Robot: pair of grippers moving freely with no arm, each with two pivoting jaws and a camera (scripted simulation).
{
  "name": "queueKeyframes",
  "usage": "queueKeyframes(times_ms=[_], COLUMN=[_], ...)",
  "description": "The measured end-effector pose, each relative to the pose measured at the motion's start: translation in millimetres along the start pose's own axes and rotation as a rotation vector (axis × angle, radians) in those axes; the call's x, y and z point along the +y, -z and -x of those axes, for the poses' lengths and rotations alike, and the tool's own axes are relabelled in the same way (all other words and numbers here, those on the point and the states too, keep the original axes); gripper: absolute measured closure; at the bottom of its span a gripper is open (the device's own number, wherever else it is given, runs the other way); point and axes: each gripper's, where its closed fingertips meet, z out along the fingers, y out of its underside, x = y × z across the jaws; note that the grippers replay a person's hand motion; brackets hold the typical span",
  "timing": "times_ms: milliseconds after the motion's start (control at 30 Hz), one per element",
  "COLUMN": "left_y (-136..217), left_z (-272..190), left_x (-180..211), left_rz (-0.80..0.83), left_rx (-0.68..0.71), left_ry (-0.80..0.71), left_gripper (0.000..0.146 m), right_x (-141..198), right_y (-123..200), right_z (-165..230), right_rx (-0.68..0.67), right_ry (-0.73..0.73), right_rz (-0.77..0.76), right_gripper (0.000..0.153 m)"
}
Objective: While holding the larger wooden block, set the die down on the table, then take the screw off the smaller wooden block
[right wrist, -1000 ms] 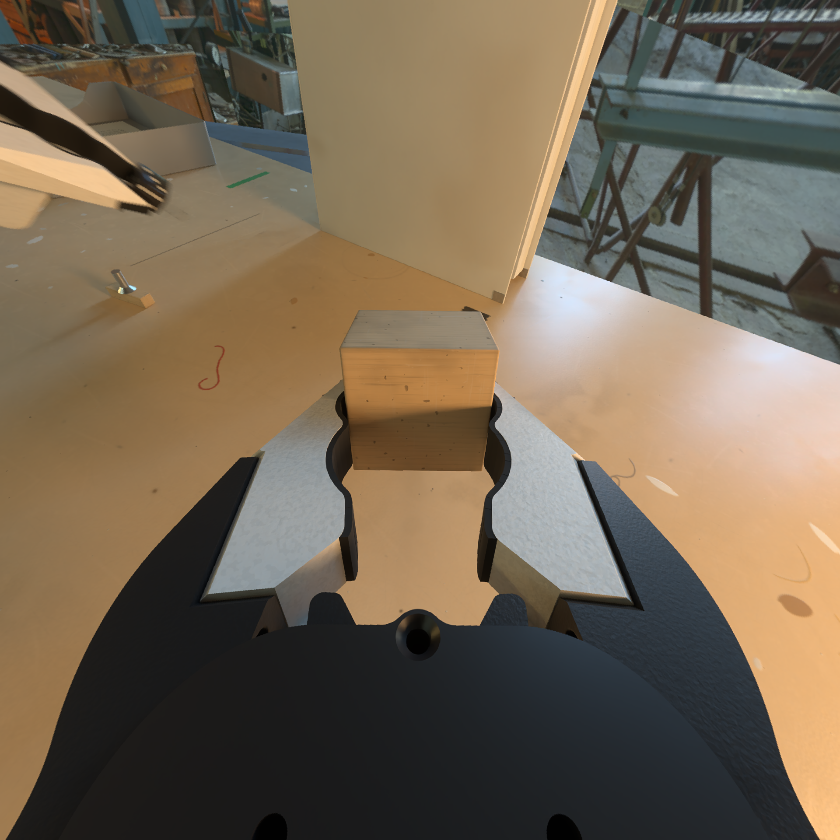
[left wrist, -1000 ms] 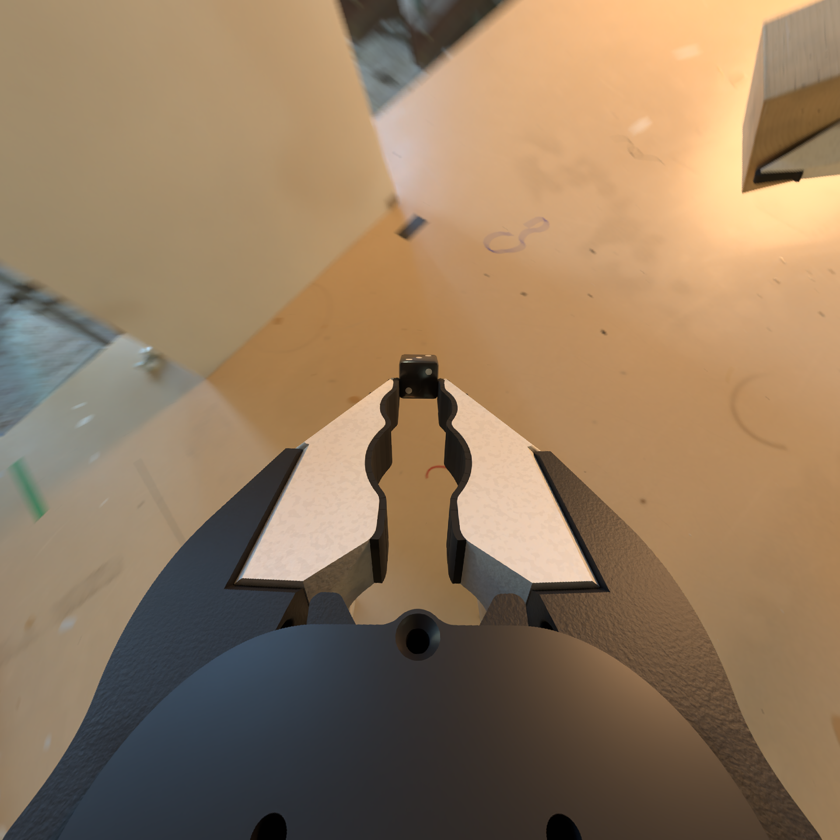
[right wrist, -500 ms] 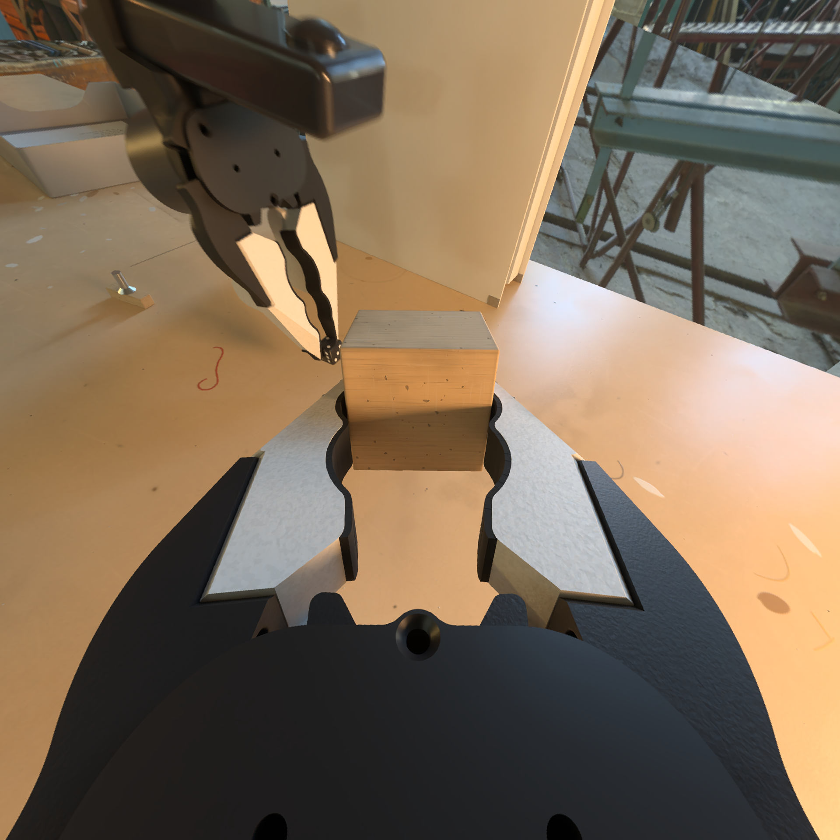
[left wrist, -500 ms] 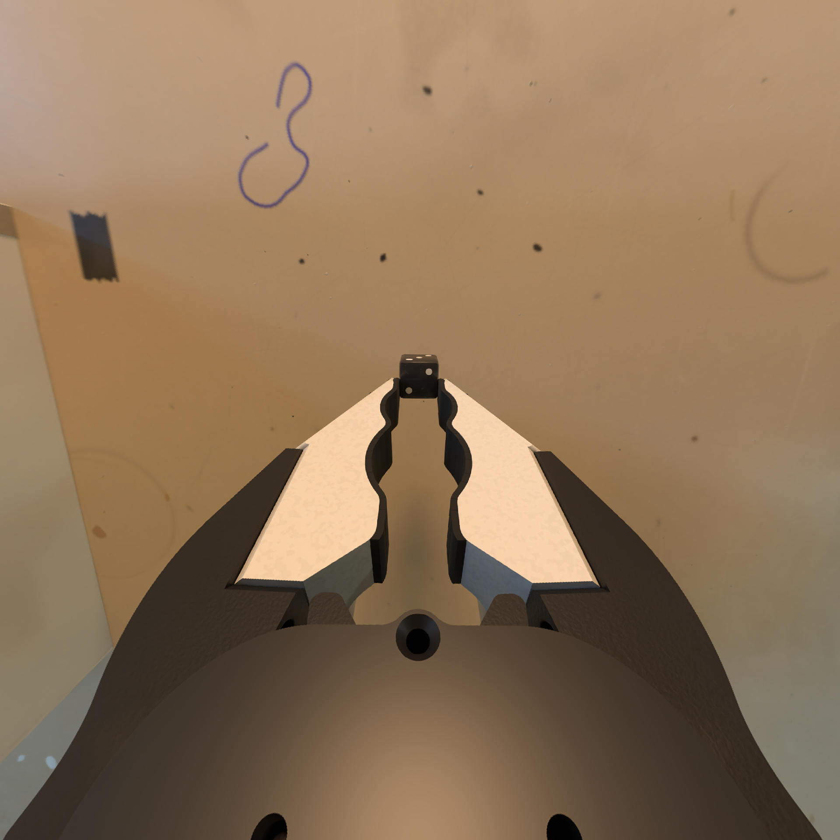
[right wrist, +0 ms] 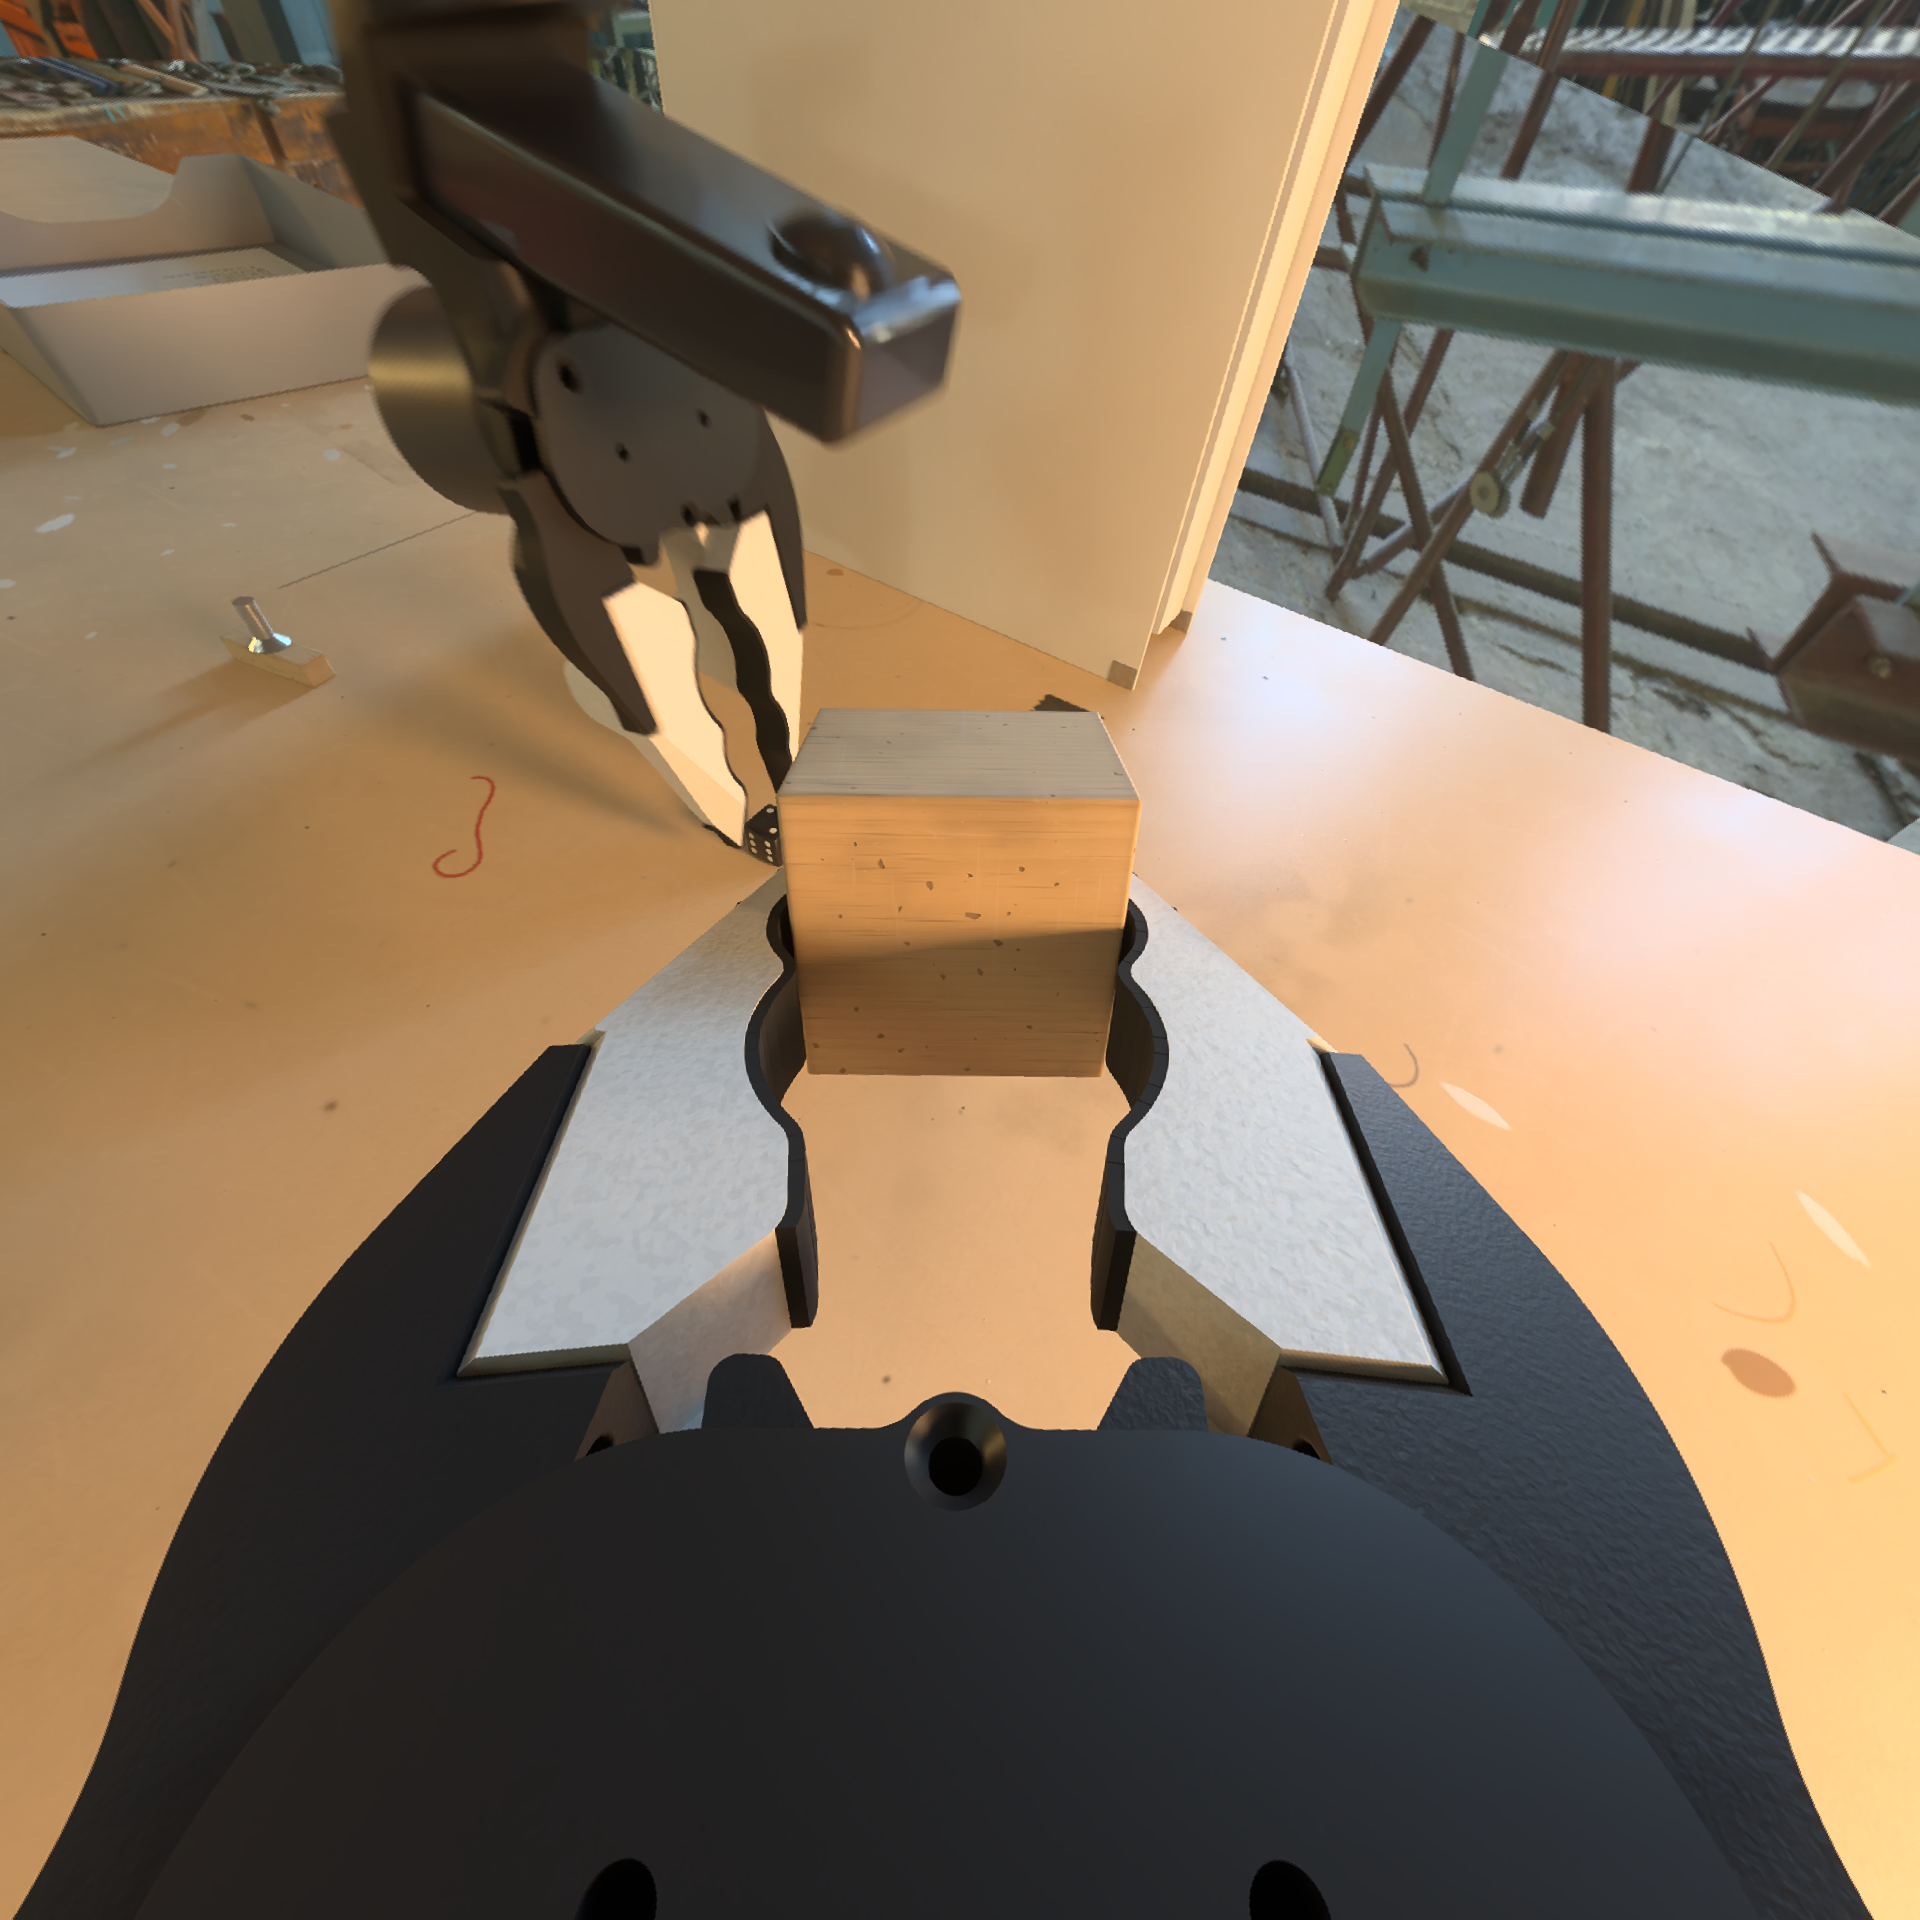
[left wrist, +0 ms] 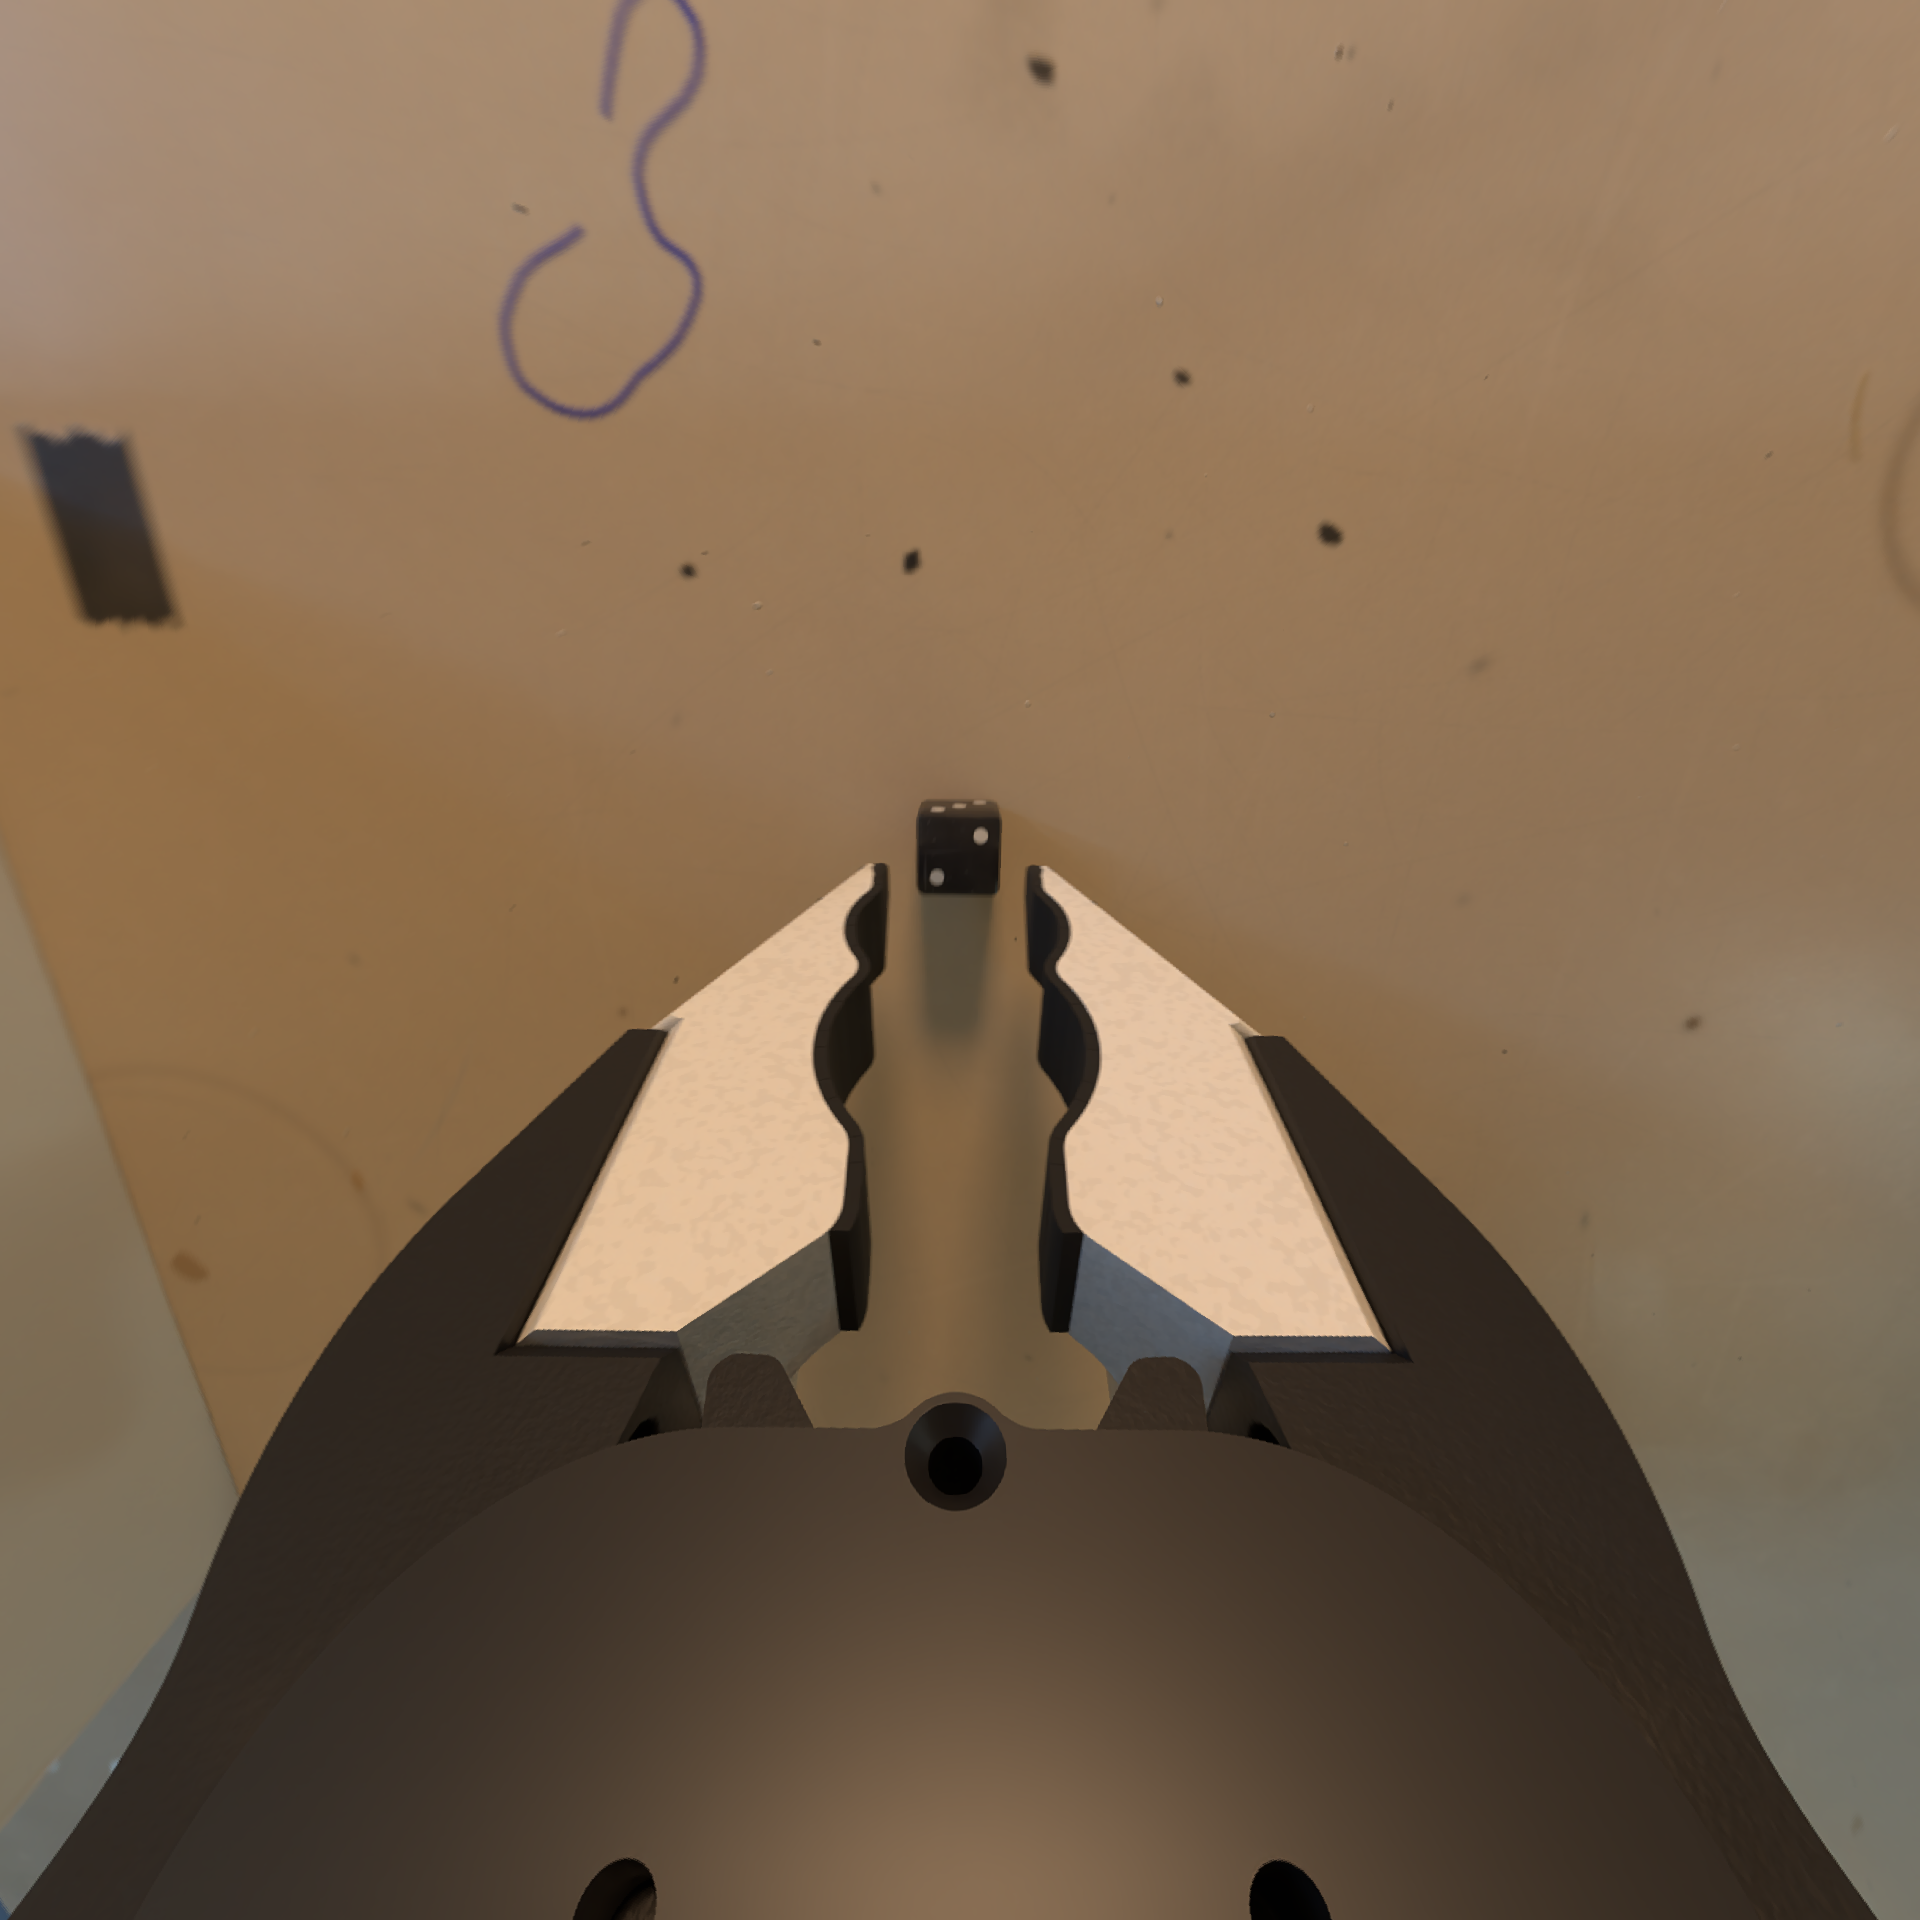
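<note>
While half a second ago my left gripper (left wrist: 957, 878) pinched the black die (left wrist: 958, 846) at its tips, now its jaws stand a little apart and touch the die on neither side. The die lies on the table (left wrist: 1351, 727) just past my fingertips (left wrist: 878, 883), with its shadow between them. Far to the left in the right wrist view, the screw (right wrist: 256, 624) stands as before on the smaller wooden block (right wrist: 283, 661). Further right, my right gripper (right wrist: 956, 925) has not changed: its jaws are wide and hold the larger wooden block (right wrist: 956, 883) by both sides. The die (right wrist: 764, 833) sits just beside this block's left edge.
</note>
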Motion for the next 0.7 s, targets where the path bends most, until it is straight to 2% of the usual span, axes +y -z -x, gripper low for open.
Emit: queueKeyframes(times_ms=[100, 200, 300, 367, 433, 500, 700], left_y=[30, 87, 149, 172, 178, 169, 124], left_z=[0, -12, -30, -49, -70, -92, -132], left_x=[0, -1, 19, 49, 85, 109, 128], left_rz=[-0.133, -0.421, -0.763, -0.919, -0.969, -1.002, -0.960], left_rx=[-0.093, -0.227, -0.500, -0.707, -0.908, -0.993, -0.926], left_ry=[0.053, 0.202, 0.458, 0.621, 0.772, 0.888, 1.037], left_gripper=[0.106, 0.105, 0.105, 0.101, 0.098, 0.092, 0.084], right_x=[2, 7, 13, 16, 16, 15, 15], right_y=[1, 0, -7, -10, -10, -11, -14], right_z=[-2, -4, -2, 0, 3, 7, 19], right_rx=[0.007, 0.013, 0.003, 0.002, 0.003, 0.003, -0.018], right_ry=[-0.001, -0.006, -0.015, -0.014, -0.014, -0.010, 0.012], right_rz=[0.005, 0.012, 0.034, 0.049, 0.047, 0.047, 0.056], right_gripper=[0.095, 0.095, 0.095, 0.095, 0.095, 0.095, 0.095])
